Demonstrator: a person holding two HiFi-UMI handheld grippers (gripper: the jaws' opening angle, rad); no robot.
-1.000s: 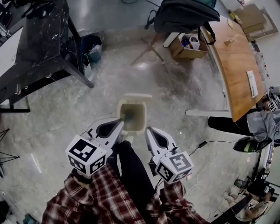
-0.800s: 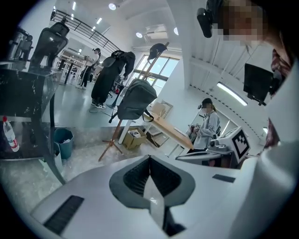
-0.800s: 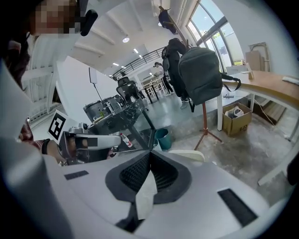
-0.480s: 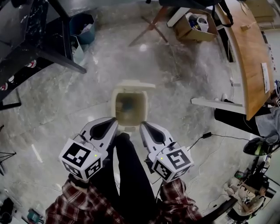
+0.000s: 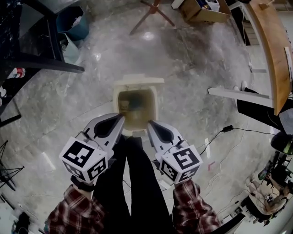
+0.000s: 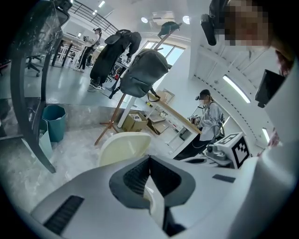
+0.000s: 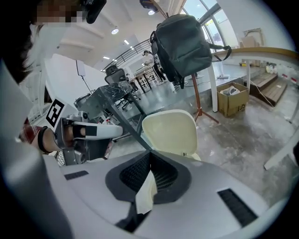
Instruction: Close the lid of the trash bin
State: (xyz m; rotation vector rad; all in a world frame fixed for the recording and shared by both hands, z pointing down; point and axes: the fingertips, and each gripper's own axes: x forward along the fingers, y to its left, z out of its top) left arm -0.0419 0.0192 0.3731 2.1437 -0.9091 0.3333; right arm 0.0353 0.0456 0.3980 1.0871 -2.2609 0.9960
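Observation:
A cream trash bin (image 5: 154,106) stands on the grey floor straight ahead of my legs, with some rubbish inside. Its lid (image 5: 138,80) is raised upright at the far rim, also seen as the pale lid (image 6: 122,147) in the left gripper view and the lid (image 7: 170,132) in the right gripper view. My left gripper (image 5: 121,117) hovers shut over the bin's near left rim. My right gripper (image 5: 149,123) hangs shut by the near right rim. Neither holds anything. In both gripper views the jaws meet at their tips.
A teal bin (image 5: 72,21) sits by a black table's legs (image 5: 49,61) at the far left. A wooden stand's feet (image 5: 153,11) and a cardboard box (image 5: 201,12) lie beyond. A wooden desk (image 5: 275,50) and a floor cable (image 5: 227,129) are on the right. A person (image 6: 208,116) stands by the desk.
The head view has tipped further down, so the bin sits a little lower and larger in frame. Both grippers stay shut by its near rim. The lid remains upright.

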